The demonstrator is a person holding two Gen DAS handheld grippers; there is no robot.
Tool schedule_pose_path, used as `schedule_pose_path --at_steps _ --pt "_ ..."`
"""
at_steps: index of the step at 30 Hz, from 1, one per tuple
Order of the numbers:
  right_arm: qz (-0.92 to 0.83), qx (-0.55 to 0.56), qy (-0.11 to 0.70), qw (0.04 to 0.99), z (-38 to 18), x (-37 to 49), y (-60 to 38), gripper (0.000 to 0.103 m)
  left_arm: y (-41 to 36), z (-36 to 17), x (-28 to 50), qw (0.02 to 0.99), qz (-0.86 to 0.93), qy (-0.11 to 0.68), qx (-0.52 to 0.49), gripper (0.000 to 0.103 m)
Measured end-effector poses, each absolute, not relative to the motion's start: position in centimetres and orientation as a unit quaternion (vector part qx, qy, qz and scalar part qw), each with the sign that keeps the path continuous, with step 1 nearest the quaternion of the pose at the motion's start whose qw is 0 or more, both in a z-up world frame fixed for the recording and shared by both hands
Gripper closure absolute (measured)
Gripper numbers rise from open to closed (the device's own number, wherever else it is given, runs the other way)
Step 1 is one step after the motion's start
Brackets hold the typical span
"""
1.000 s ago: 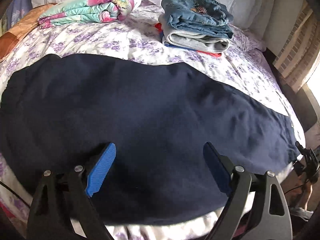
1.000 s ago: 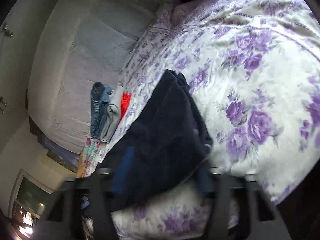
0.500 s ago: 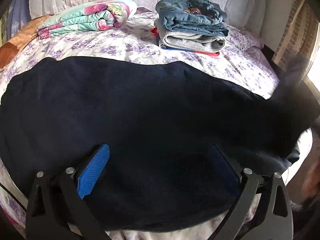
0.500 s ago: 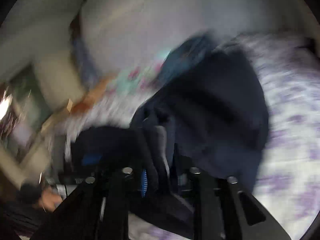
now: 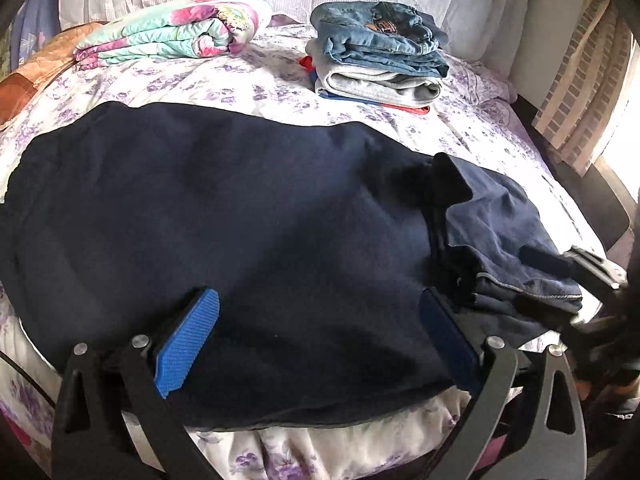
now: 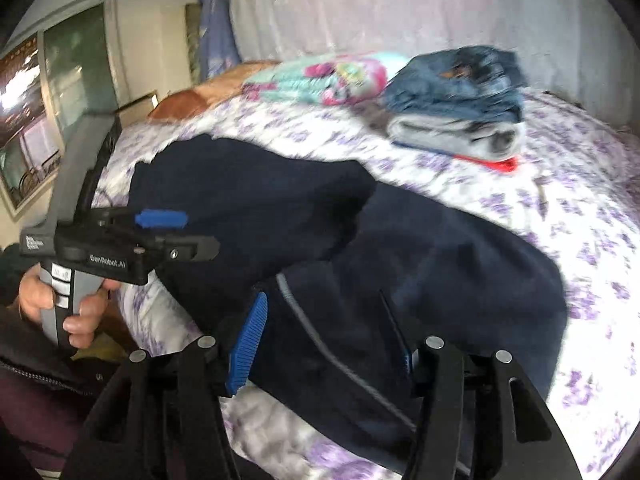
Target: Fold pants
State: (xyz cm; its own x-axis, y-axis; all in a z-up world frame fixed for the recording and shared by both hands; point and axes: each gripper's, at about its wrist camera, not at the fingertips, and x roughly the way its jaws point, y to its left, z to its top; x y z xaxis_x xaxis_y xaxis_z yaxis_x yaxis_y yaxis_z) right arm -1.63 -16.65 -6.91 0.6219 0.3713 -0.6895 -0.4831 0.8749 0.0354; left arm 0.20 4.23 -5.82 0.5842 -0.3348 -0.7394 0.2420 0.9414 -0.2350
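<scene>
A: What did you make of the risks, starting from the left side of the bed [image 5: 280,76]?

B: The left gripper [image 5: 320,334] hung over the near edge with its fingers [image 5: 188,342] spread wide, holding nothing. The navy pants [image 5: 224,216] lay flat across the bed, close to that near edge, with some cloth draping over it. I judged that nothing pinned the left part, so a pull from the other end could have dragged the whole garment and skewed the fold.

A: And further right?

B: The right end of the pants was turned back over itself in a loose, rumpled flap [image 5: 496,220]. The right gripper [image 6: 328,344] sat at that end with its fingers [image 6: 248,344] parted around the cloth, which lay between them; they did not look clamped on it. That view was motion-blurred, so how firmly the cloth was touched I couldn't say. My worry was that the flap would slump, or land crooked with its edges misaligned.

A: Anything behind it?

B: Toward the far edge, a rolled floral blanket [image 5: 172,32] on the left and a stack of folded clothes [image 5: 380,52], jeans on top, further right. Both stood well apart from the pants, so a collision seemed unlikely.

A: Any containers?

B: None that I could see; no basket or box, so nothing held anything.
</scene>
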Motion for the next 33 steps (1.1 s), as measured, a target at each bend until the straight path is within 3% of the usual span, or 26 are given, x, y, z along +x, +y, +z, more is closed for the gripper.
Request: schedule_pose_path --at_steps 4,6,8,12,16,19,21,25,26,30,33 --pt "0.233 -0.104 0.378 0.890 -8.7 -1.4 -15.7 0.065 4.5 -5.7 0.1 0.886 -0.166 0.428 -0.062 0.005" --pt "0.240 -0.093 0.381 0.888 -7.9 -1.0 -16.4 0.079 4.6 -5.7 0.0 0.886 -0.167 0.428 -0.064 0.005" --pt "0.244 -0.081 0.368 0.893 -6.6 -1.1 -16.9 0.086 4.6 -5.7 0.0 0.886 -0.167 0.427 -0.065 0.005" --pt "0.266 -0.047 0.347 0.898 -3.7 -1.1 -17.5 0.087 4.7 -5.6 0.0 0.886 -0.169 0.426 -0.068 0.005" --pt "0.275 -0.049 0.382 0.881 -7.1 -0.5 -16.0 0.085 5.4 -5.3 -0.2 0.883 -0.172 0.427 -0.087 0.005" --pt "0.278 -0.055 0.367 0.886 -9.0 -1.0 -15.6 0.071 7.4 -4.3 -0.9 0.879 -0.166 0.431 -0.122 0.005" --pt "0.279 -0.059 0.352 0.892 -8.4 -2.0 -15.4 0.041 9.4 -3.4 -1.7 0.880 -0.154 0.423 -0.149 0.005" --pt "0.289 -0.044 0.279 0.915 -6.6 -5.2 -15.6 0.021 17.2 -2.4 -3.1 0.875 -0.086 0.400 -0.257 0.005" --pt "0.284 -0.044 0.270 0.919 -6.5 -5.8 -15.6 0.006 18.9 -2.8 -3.0 0.868 -0.071 0.401 -0.283 0.005" --pt "0.281 -0.038 0.296 0.912 -7.1 -6.2 -14.8 0.003 23.9 -6.1 -1.8 0.818 -0.053 0.409 -0.402 0.005" --pt "0.275 -0.036 0.296 0.914 -7.1 -6.6 -14.7 0.003 23.5 -6.6 -0.2 0.814 -0.068 0.410 -0.405 0.005"
